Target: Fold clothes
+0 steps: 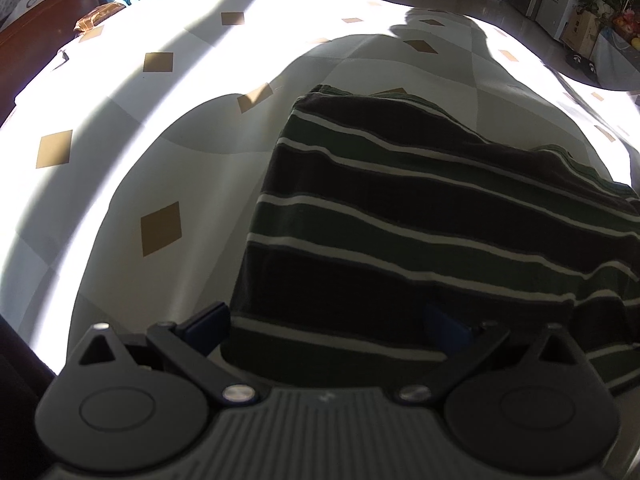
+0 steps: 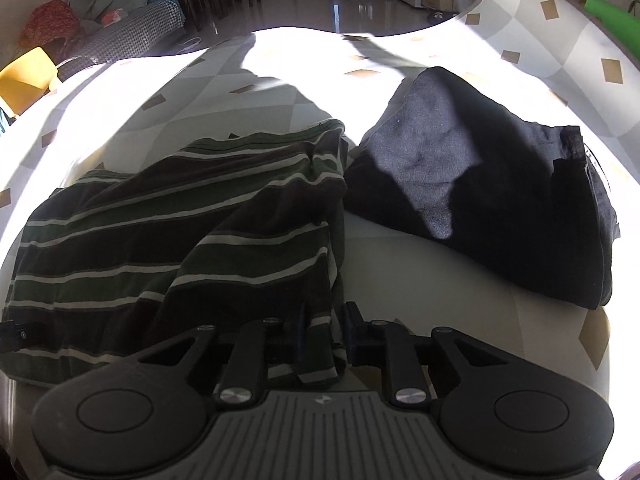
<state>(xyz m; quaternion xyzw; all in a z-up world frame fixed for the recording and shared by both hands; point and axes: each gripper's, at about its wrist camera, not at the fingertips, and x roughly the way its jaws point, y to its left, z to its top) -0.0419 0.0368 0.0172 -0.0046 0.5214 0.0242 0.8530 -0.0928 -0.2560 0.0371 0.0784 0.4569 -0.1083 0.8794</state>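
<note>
A dark green and black striped garment [image 1: 420, 220] lies crumpled on the checked tablecloth [image 1: 120, 160], mostly in shadow. My left gripper [image 1: 328, 328] hangs over its near edge with the jaws wide apart. The cloth spreads between and under the fingers, and the pads do not press on it. In the right wrist view the same striped garment [image 2: 180, 232] fills the left half. My right gripper [image 2: 326, 332] has its jaws close together, pinching a fold at the garment's right edge. A folded dark navy garment [image 2: 480, 200] rests just to the right, apart from both grippers.
The tablecloth [image 2: 440, 320] is white and grey with tan diamonds, with strong sunlight and hard shadows across it. A green roll [image 2: 612, 16] sits at the far right edge. Beyond the table are a sofa [image 2: 132, 40], chairs, and brown wooden furniture [image 1: 40, 32].
</note>
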